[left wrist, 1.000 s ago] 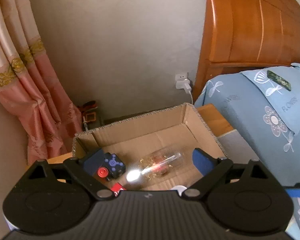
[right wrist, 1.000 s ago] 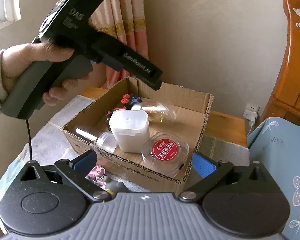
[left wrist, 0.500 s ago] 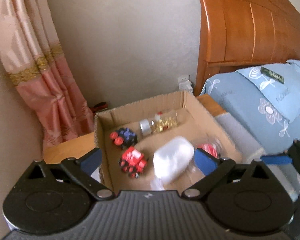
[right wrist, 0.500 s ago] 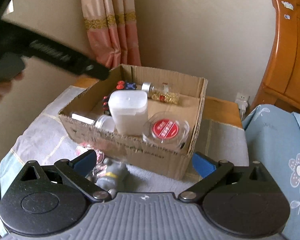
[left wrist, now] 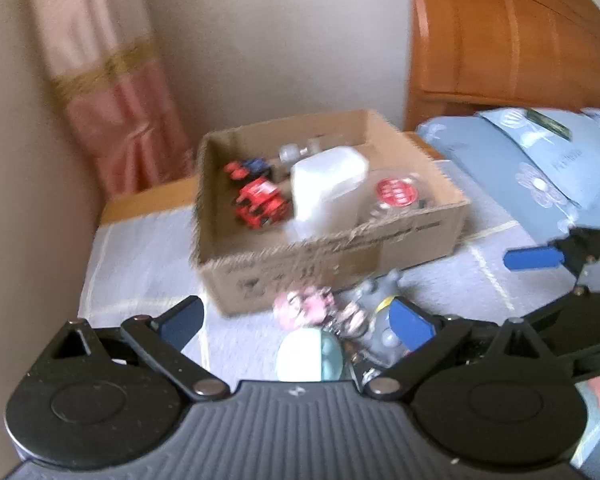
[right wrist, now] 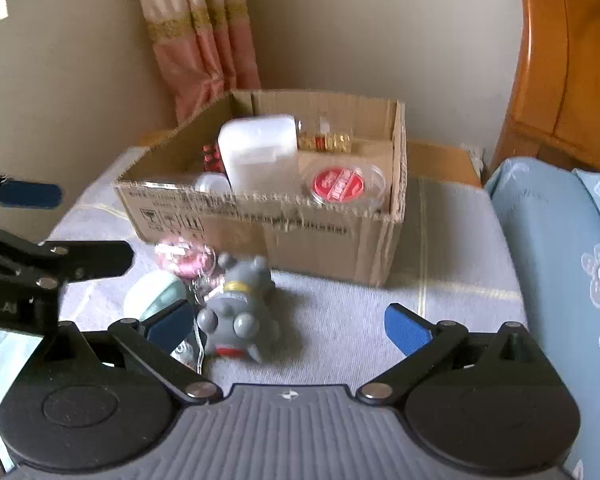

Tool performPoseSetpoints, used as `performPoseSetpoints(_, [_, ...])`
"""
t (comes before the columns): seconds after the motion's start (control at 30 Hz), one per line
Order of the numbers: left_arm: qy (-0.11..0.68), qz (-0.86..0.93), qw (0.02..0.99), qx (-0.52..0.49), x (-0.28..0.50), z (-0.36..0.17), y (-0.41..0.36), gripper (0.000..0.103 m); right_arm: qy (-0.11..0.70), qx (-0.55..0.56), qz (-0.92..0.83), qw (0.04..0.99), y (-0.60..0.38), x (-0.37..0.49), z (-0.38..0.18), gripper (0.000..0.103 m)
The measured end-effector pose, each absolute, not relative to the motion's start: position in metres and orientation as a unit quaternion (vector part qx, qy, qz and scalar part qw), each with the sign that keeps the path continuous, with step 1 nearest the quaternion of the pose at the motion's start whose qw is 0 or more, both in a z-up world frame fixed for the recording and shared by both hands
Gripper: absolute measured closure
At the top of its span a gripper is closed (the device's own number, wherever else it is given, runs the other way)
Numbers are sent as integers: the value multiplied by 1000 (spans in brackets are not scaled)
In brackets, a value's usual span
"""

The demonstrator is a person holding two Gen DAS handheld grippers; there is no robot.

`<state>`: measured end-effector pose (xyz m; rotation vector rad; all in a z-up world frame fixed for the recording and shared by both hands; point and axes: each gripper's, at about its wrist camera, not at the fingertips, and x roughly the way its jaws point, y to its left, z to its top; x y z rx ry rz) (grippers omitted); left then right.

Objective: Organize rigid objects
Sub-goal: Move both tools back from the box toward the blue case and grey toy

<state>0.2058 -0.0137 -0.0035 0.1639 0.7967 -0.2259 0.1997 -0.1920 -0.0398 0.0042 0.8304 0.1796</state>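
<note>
A cardboard box [left wrist: 340,248] [right wrist: 308,236] stands on the cloth-covered table. It holds a white container [left wrist: 328,188] [right wrist: 260,152], a red-lidded round case [left wrist: 396,192] [right wrist: 338,185], red toy pieces [left wrist: 260,200] and a small jar. In front of the box lie a grey figurine [right wrist: 240,304] [left wrist: 380,312], a pink round trinket [right wrist: 184,258] [left wrist: 304,306] and a pale green round object [right wrist: 152,296] [left wrist: 308,356]. My left gripper [left wrist: 296,322] is open and empty above these. My right gripper [right wrist: 288,322] is open and empty near the figurine.
A bed with a blue flowered cover [left wrist: 540,168] [right wrist: 572,264] borders the table on the right, under a wooden headboard [left wrist: 500,40]. A pink curtain [left wrist: 116,92] [right wrist: 204,40] hangs behind on the left. A wall runs behind the box.
Both grippers have pulled back from the box toward the near side of the table. The loose items in front of the box have come into the left wrist view.
</note>
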Motion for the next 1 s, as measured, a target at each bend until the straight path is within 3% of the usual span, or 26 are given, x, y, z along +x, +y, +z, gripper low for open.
performPoseSetpoints(0.47, [404, -65, 912, 26, 185, -24, 25, 4, 435, -9, 64, 898, -159, 218, -87, 0])
performPoseSetpoints(1.0, [431, -72, 899, 14, 192, -49, 35, 4, 434, 9, 57, 899, -187, 204, -92, 0])
